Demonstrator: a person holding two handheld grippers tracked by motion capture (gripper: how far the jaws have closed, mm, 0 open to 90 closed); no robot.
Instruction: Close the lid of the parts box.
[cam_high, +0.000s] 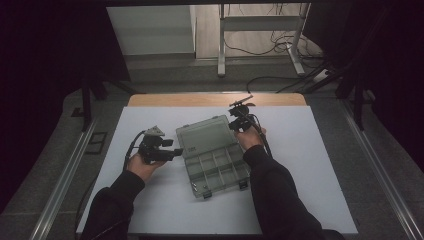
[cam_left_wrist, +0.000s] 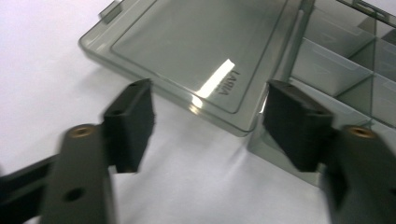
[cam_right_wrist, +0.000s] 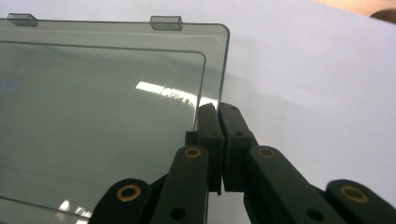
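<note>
On the white counter (cam_high: 150, 210), near its middle, I see a smoky clear organiser box (cam_high: 220, 170) lying open, its lid (cam_high: 204, 131) folded back toward the far side and its divided tray nearer me. From the high view the compartments look empty, though the picture is dim and I cannot be sure of the smallest ones.

My right gripper (cam_high: 239, 121) sits at the lid's far right corner. Through the right gripper view its two black jaws stand pressed together, and the right edge of the lid (cam_right_wrist: 93, 116) runs down right to them; whether the thin plastic is actually pinched between the pads or only touching beside them I cannot tell. Two small clasp tabs stick up along the lid's far edge in that view.

My left gripper (cam_high: 176, 151) is held just off the box's left side, pointing toward it. In the left gripper view its jaws are spread wide with nothing between them but bare counter (cam_left_wrist: 42, 56); the lid's near corner (cam_left_wrist: 196, 60), with raised lettering on it, lies just ahead, and the tray's compartment walls (cam_left_wrist: 341, 65) show to the right of it. The right pad appears close to the tray's corner, touching or not I cannot say
</note>
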